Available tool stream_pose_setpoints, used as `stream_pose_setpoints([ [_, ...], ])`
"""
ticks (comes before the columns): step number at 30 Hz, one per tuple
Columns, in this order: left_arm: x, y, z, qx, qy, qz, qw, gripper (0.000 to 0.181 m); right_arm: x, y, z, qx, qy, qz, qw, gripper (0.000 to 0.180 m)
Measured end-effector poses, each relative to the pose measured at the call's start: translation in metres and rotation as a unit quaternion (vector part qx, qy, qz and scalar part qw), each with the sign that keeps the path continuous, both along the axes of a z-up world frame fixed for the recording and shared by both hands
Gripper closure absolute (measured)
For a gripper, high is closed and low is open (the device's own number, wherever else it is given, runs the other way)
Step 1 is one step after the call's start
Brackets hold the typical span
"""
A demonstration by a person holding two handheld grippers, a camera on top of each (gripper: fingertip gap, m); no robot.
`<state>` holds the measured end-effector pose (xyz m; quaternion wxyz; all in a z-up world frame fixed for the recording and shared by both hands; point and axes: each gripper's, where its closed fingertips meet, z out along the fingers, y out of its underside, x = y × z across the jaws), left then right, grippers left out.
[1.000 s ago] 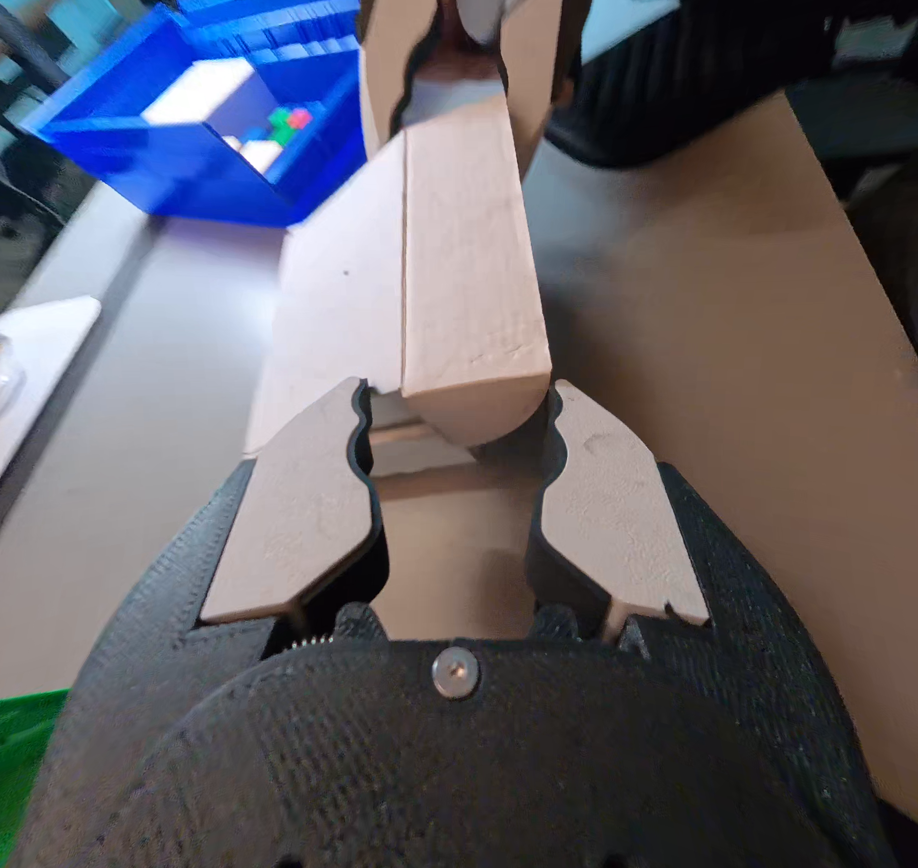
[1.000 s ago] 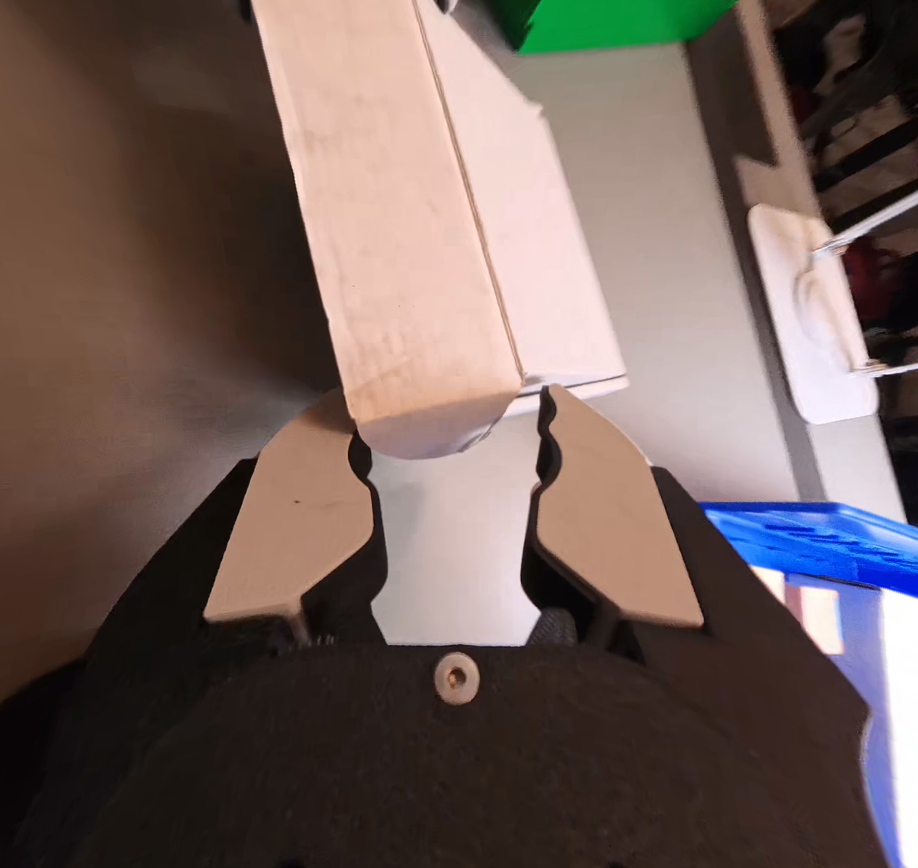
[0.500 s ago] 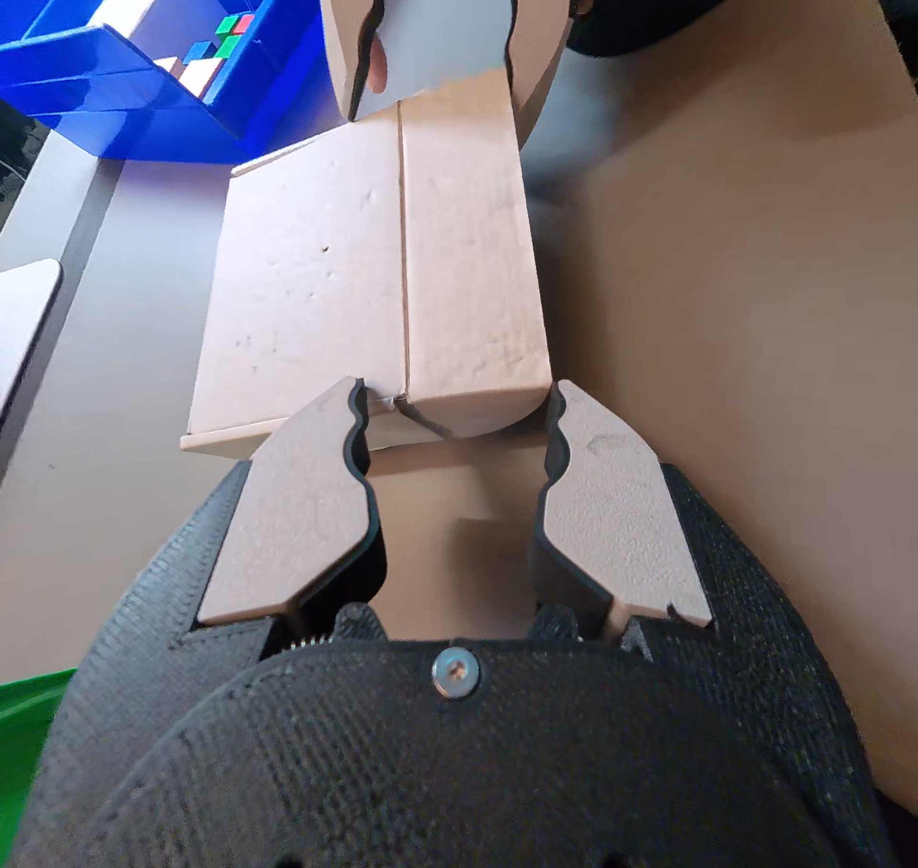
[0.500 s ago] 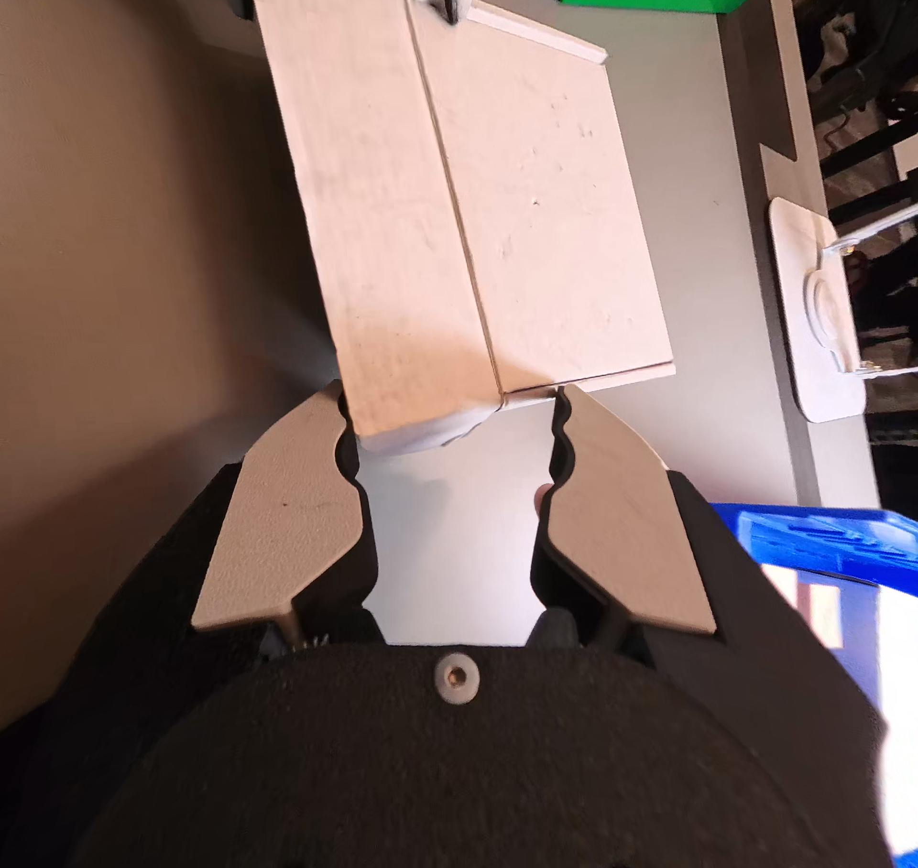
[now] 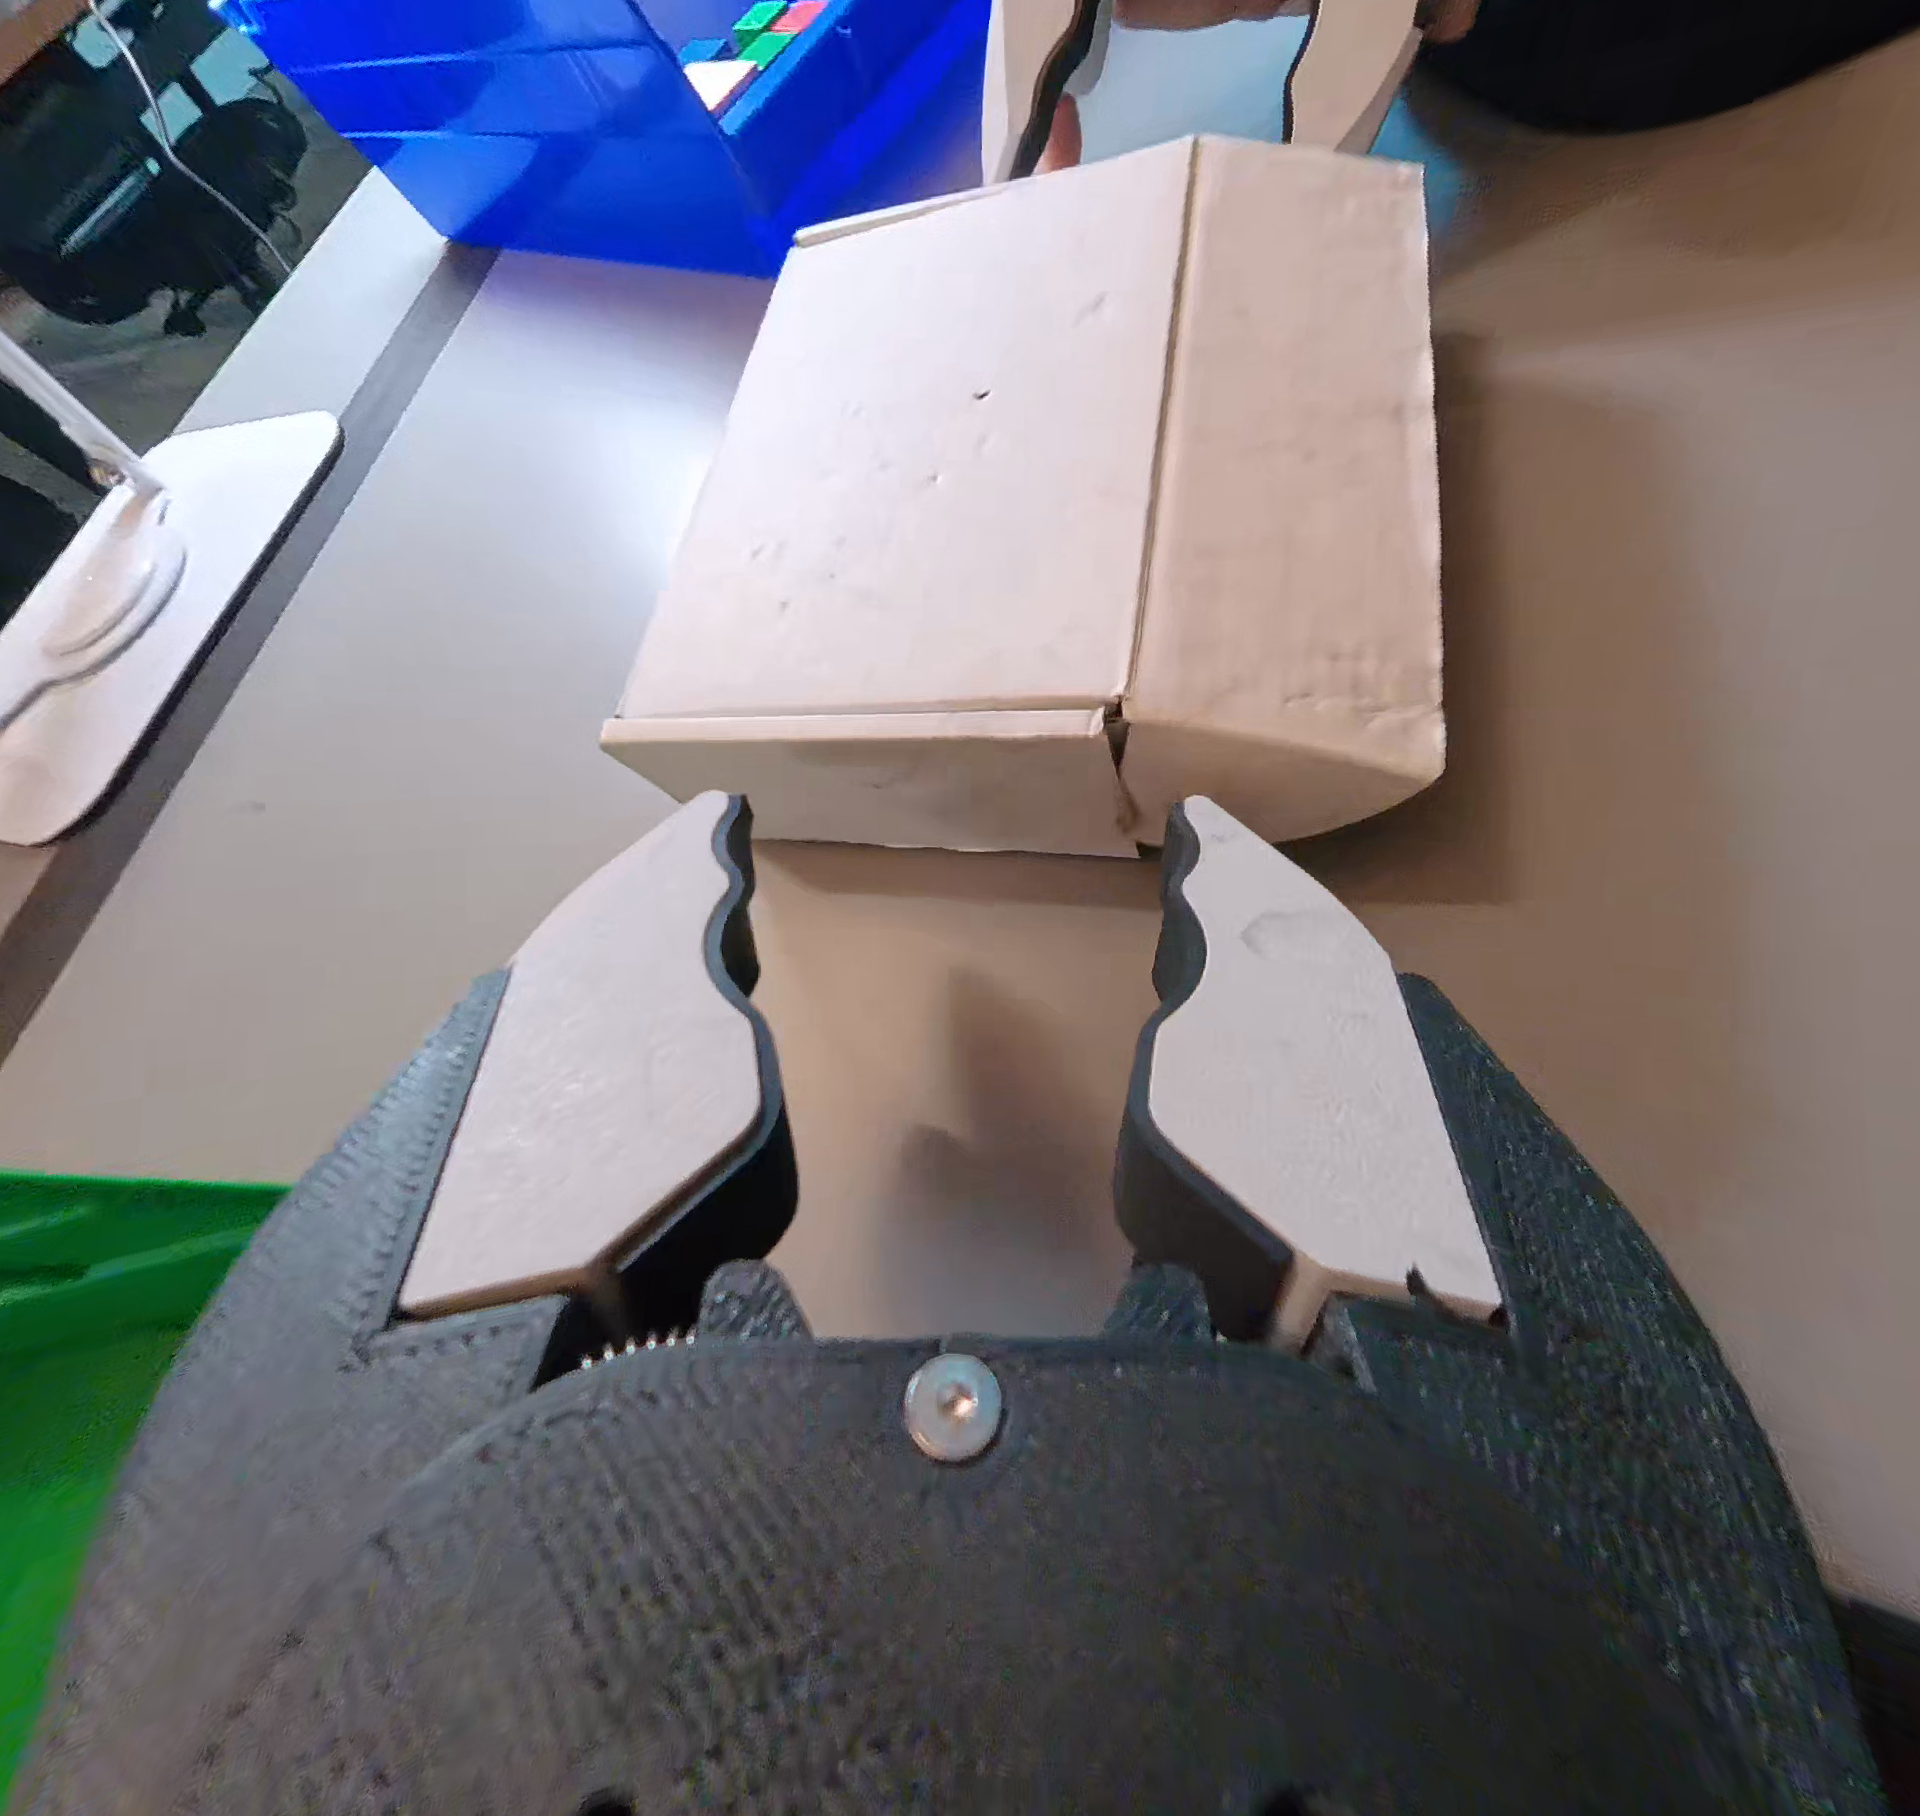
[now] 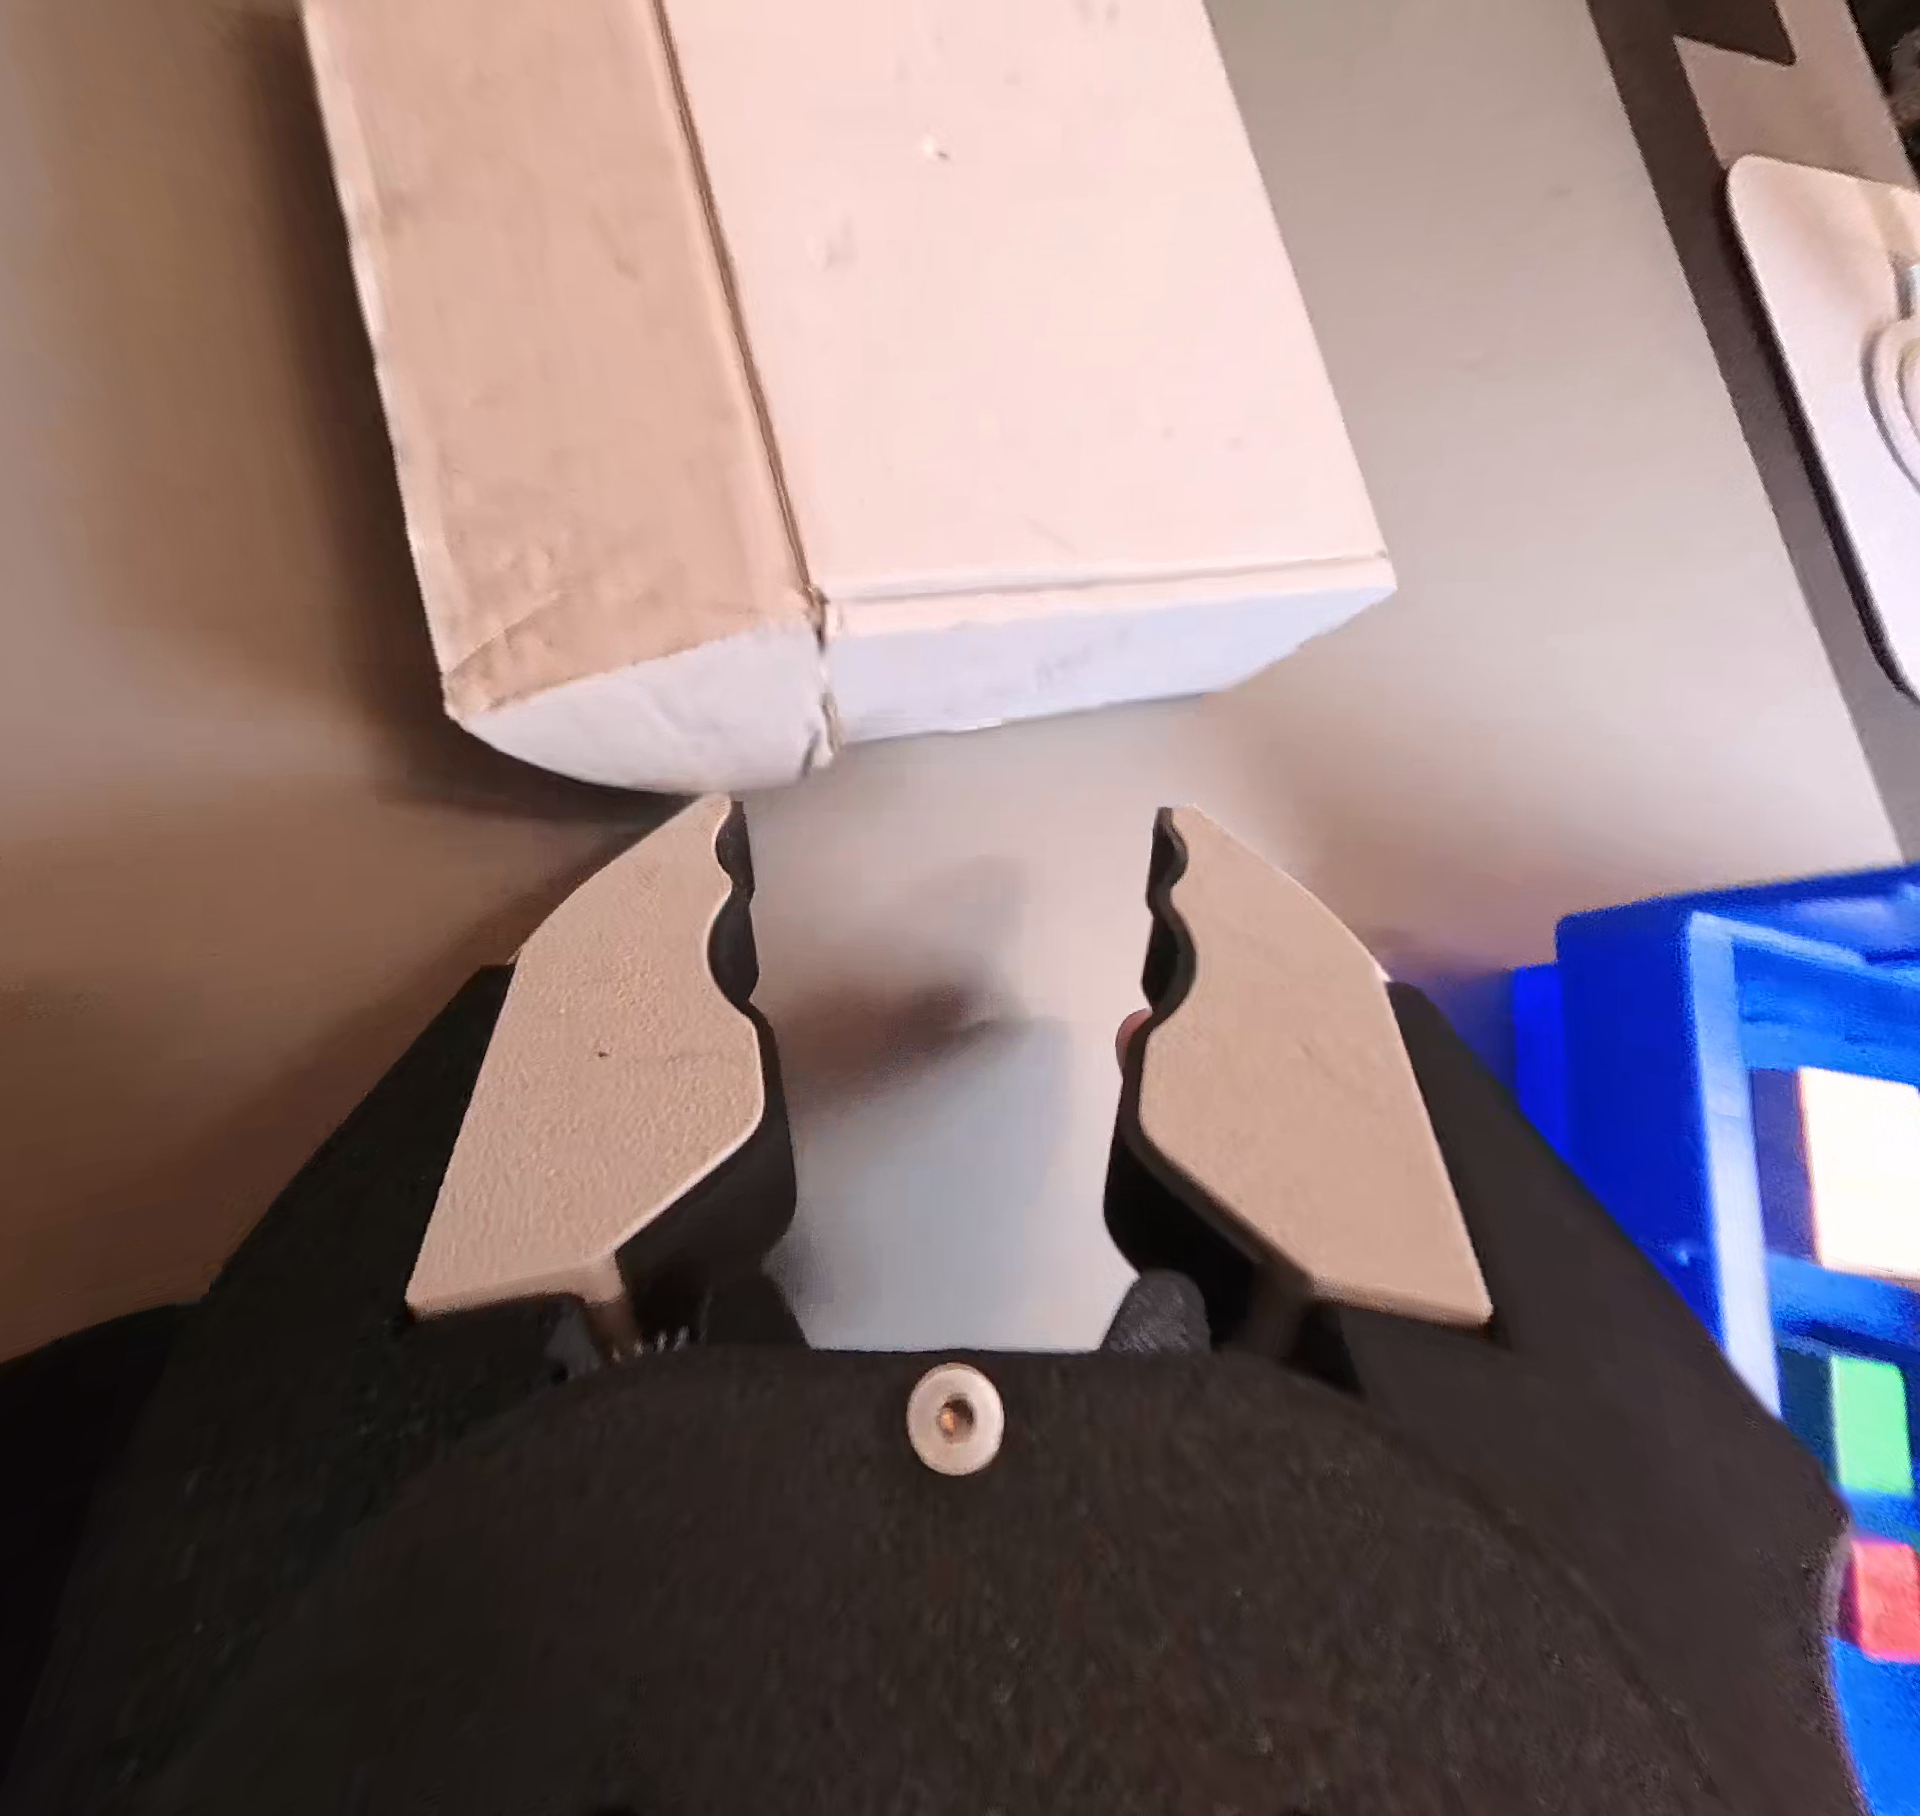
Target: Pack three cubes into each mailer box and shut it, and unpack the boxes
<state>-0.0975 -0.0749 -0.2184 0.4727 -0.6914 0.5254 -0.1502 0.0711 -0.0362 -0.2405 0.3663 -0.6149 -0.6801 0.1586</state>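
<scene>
Both the left gripper (image 5: 956, 831) and right gripper (image 6: 945, 831) have fingers spread wide, holding nothing, facing each other just off opposite ends of the closed mailer box (image 5: 987, 478) on the worktop (image 5: 436, 727), while coloured cubes (image 5: 774, 31) lie in the far blue bin (image 5: 540, 104).

Each wrist camera looks down along its own open fingers from close above the table (image 5: 416, 727), facing the cardboard box (image 5: 935, 478) from opposite ends, so both views share the box (image 6: 987, 260).

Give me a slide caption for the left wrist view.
Open left gripper faces a closed tan cardboard mailer box, open right gripper beyond it.
</scene>
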Motion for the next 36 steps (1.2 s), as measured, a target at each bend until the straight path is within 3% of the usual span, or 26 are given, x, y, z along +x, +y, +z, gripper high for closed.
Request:
stream_pose_setpoints([
  [1,0.002,0.001,-0.001,0.007,0.004,-0.002,1.0,0.106,-0.005,-0.004,0.0,0.0,0.006,0.009,1.0,0.106],
  [14,0.007,-0.002,-0.006,0.055,0.03,-0.001,0.998,0.125,-0.014,-0.01,-0.004,0.051,-0.002,0.019,0.999,0.112],
  [24,-0.009,0.003,-0.005,0.033,0.024,0.031,0.999,0.116,-0.008,-0.011,-0.004,0.03,-0.01,0.006,0.999,0.108],
  [30,-0.024,0.005,0.013,0.003,-0.04,0.048,0.998,0.115,-0.001,-0.022,0.016,-0.065,0.075,0.01,0.995,0.107],
  [36,0.008,-0.017,0.022,-0.084,-0.119,-0.012,0.989,0.106,-0.013,-0.038,0.033,-0.182,0.134,0.015,0.974,0.099],
])
